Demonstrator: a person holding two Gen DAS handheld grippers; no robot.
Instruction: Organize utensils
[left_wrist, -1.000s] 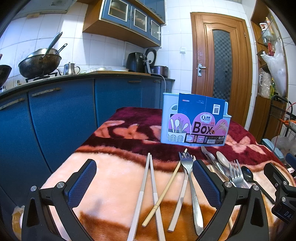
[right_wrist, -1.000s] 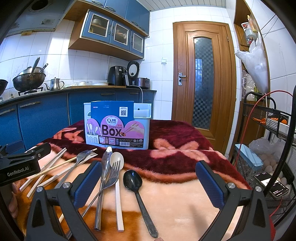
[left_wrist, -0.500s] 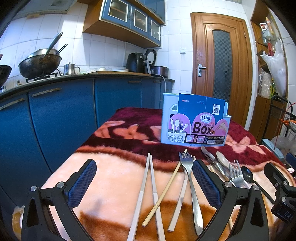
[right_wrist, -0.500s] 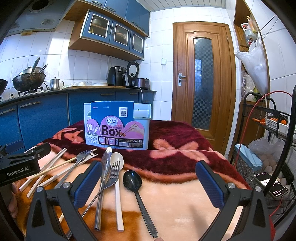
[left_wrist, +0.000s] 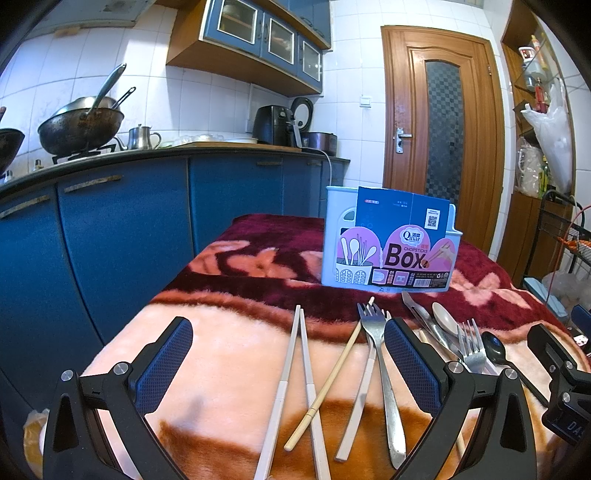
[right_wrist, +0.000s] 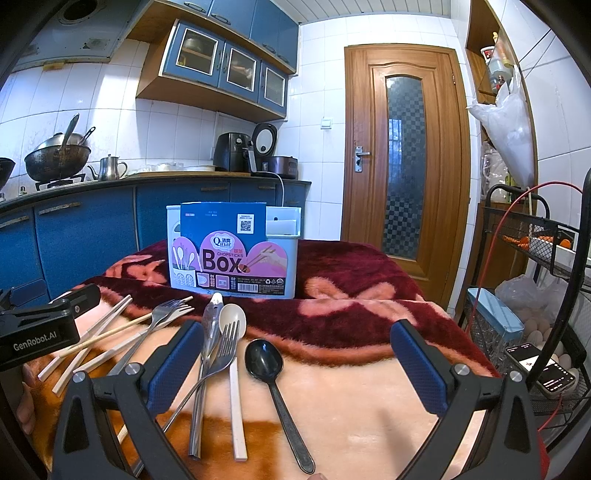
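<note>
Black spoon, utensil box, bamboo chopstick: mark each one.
black spoon (right_wrist: 263, 359), right wrist view, on its bowl
utensil box (right_wrist: 290, 266), right wrist view, on its front wall
bamboo chopstick (left_wrist: 330, 382), left wrist view, mid-shaft

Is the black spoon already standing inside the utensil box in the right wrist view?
No, the black spoon lies flat on the blanket, in front of the utensil box.
</note>
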